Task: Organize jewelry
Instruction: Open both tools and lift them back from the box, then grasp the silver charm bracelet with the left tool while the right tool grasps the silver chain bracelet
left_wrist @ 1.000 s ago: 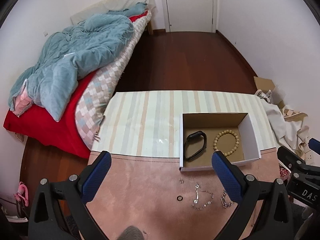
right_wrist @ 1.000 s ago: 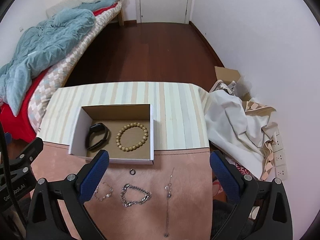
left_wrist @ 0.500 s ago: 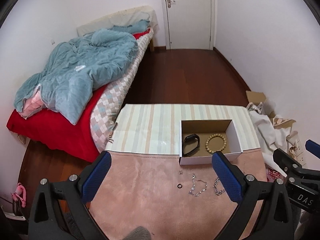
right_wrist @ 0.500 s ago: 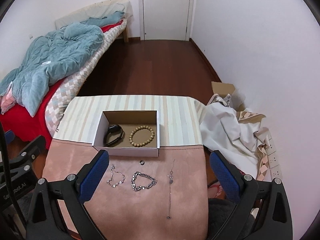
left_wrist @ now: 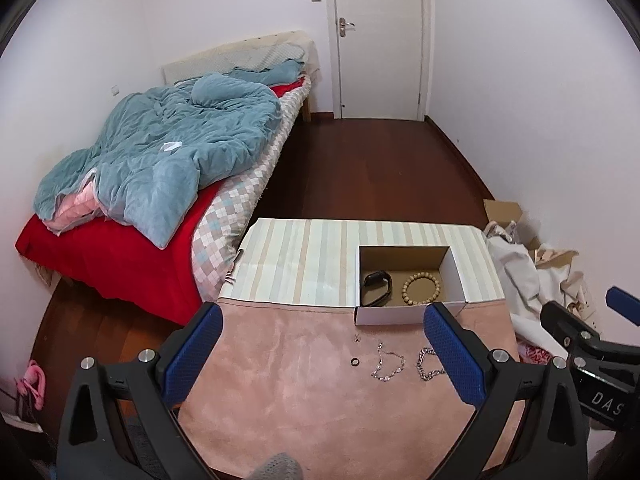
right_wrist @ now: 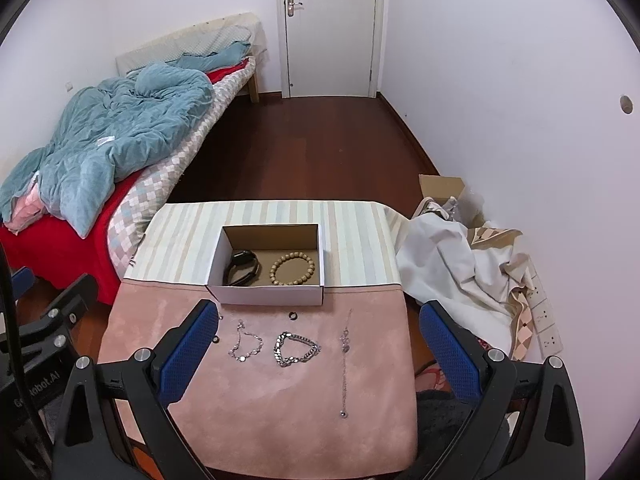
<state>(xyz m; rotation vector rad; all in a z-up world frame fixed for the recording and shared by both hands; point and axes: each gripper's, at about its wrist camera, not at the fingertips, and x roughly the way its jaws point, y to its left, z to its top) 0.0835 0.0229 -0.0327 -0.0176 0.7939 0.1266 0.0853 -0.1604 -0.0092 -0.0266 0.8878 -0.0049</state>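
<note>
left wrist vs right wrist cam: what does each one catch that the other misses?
Left wrist only: the right gripper's body at the frame's right edge, and pink shoes on the floor.

Right wrist only: the long necklace lying straight on the pink mat, a second small ring near the box front, wall sockets, and the left gripper's body at the left edge.

Both: the cardboard box holding the black band and bead bracelet, the thin bracelet, the chunky chain bracelet, bed, door. Each view's own jaws stand wide open, holding nothing.
</note>
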